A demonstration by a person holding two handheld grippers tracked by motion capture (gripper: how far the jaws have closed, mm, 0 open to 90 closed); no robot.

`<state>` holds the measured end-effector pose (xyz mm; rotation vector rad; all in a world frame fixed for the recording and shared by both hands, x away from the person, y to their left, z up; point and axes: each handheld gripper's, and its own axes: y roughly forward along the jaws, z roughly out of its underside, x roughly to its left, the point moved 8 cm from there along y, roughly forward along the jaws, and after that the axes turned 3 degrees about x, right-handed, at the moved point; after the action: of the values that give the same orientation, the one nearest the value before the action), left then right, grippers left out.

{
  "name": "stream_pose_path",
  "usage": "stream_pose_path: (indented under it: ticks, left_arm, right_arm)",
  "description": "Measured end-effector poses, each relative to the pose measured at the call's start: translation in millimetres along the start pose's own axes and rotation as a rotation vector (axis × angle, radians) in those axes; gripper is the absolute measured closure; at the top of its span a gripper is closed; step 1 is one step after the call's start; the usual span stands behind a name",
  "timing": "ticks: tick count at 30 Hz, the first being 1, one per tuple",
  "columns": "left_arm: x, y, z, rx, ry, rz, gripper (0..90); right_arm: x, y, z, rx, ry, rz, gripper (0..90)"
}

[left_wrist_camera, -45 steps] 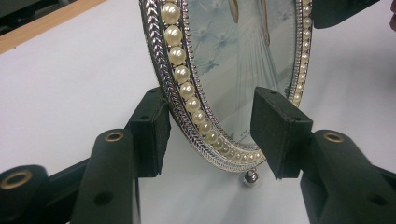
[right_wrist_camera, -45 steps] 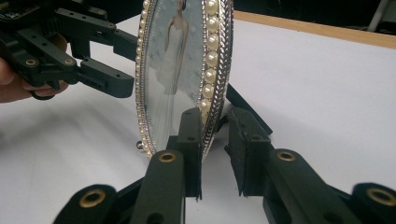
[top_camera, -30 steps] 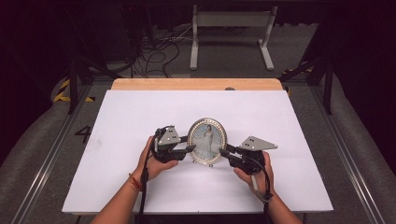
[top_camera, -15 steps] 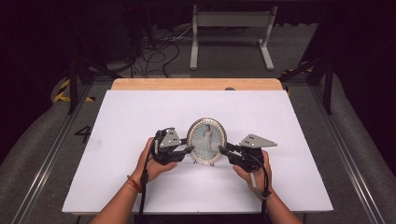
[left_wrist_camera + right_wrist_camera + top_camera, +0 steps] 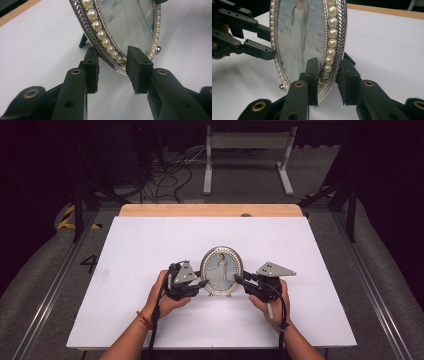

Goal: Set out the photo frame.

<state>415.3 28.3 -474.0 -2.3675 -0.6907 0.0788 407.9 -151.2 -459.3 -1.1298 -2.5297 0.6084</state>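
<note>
Oval pearl-rimmed picture frame [image 5: 221,271] stands upright on the white table [image 5: 150,240], between the two grippers. Left gripper [image 5: 203,283]: jaws parted, straddling the frame's edge, a gap visible beside the rim on the front side. Right gripper [image 5: 237,279]: jaws narrow, one pad [image 5: 312,75] on the frame's face, the other behind its rim.

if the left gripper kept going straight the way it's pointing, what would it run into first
The left gripper would meet the oval silver picture frame with a pearl border first: the frame's edge already sits between its open jaws, so its rim looks nearest.
</note>
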Motion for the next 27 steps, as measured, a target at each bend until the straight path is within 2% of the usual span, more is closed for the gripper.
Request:
stream_pose_path:
  ticks: [9, 15, 22, 25, 27]
  left_arm:
    - [1.2, 2.2, -2.4, -0.018, -0.026, 0.01, 63.2]
    - [1.3, 1.9, -2.1, -0.013, -0.024, 0.013, 63.3]
    - [1.0, 0.8, -2.1, -0.015, -0.013, 0.003, 62.3]
    - [0.5, -0.2, -2.8, 0.001, 0.01, -0.031, 59.6]
    - [0.0, -1.1, -3.5, 0.003, 0.016, -0.033, 59.5]
  right_arm:
    - [0.6, -1.9, 1.8, 0.009, -0.023, 0.013, 71.5]
    - [0.9, -1.8, 2.1, 0.01, -0.026, 0.016, 71.4]
    - [1.2, -2.9, 2.3, 0.021, -0.06, 0.041, 70.8]
    - [0.6, -4.9, 2.4, 0.027, -0.071, 0.062, 68.9]
    - [0.5, -5.7, 2.7, 0.036, -0.084, 0.067, 68.5]
